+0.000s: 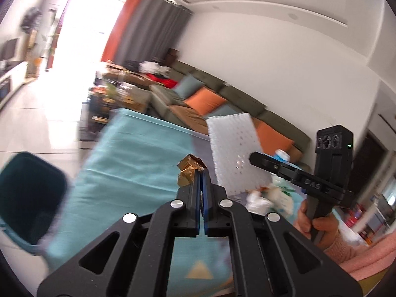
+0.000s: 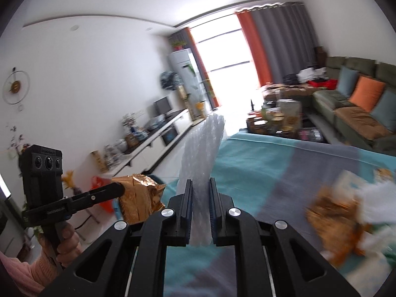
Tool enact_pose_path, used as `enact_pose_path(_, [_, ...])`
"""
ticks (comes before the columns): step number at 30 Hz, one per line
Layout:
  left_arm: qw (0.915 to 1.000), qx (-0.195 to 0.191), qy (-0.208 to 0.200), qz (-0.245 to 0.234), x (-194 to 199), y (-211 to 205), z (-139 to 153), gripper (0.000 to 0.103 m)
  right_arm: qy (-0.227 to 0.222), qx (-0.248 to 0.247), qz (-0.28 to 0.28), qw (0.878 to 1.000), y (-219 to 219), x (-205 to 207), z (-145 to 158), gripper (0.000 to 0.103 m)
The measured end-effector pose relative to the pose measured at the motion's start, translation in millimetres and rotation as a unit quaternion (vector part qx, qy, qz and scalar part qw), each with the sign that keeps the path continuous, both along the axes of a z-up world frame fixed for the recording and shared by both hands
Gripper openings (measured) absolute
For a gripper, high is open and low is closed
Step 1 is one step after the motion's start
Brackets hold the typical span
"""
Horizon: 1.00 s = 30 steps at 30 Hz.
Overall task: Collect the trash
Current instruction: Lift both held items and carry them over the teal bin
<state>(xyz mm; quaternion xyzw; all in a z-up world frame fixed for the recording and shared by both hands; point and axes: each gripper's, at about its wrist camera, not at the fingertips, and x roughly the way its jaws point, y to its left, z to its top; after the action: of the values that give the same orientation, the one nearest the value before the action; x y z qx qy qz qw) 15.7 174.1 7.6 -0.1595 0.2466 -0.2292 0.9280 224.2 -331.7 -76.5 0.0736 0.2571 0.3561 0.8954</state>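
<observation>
Fingers of both grippers are clamped on trash, lifted clear of the counter.

Largest first: the teal-and-grey clothed counter [image 1: 138,158] lies below, a dark bin [image 1: 29,198] at its near-left edge. Next, the right gripper [image 2: 200,185] pinches a white bubble-wrap sheet [image 2: 205,146], long axis running straight out from its fingers. Smallest, the left gripper [image 1: 201,173] pinches a crumpled gold foil wrapper [image 1: 189,170]. My guess is the left drops first, being nearer the bin. More blurred litter [image 2: 346,212] sits to the right.

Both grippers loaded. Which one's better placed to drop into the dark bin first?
Left, probably. The left gripper, shut on the gold wrapper, has the dark bin close at its left; the right gripper with the bubble wrap shows none.
</observation>
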Motion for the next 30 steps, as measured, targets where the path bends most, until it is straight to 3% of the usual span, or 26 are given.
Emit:
enact_pose_path(6, [0.9947,0.021,-0.003,0.101,-12,76,9,0.002,0.014,-0.001,0.073,0.997,76,29,5,0.011])
enact_pose_path(13, [0.9801,0.030,0.020,0.195,-14,157,4,0.002,0.039,-0.022,0.130,0.991,163,54,0,0.011])
enact_pose_path(23, [0.9617,0.055,0.069,0.259,4,235,-32,0.002,0.105,-0.071,0.167,0.978,256,78,-35,0.011])
enact_pose_path(30, [0.9537,0.059,0.114,0.272,46,251,-77,0.002,0.142,-0.130,0.168,0.967,307,82,-69,0.011])
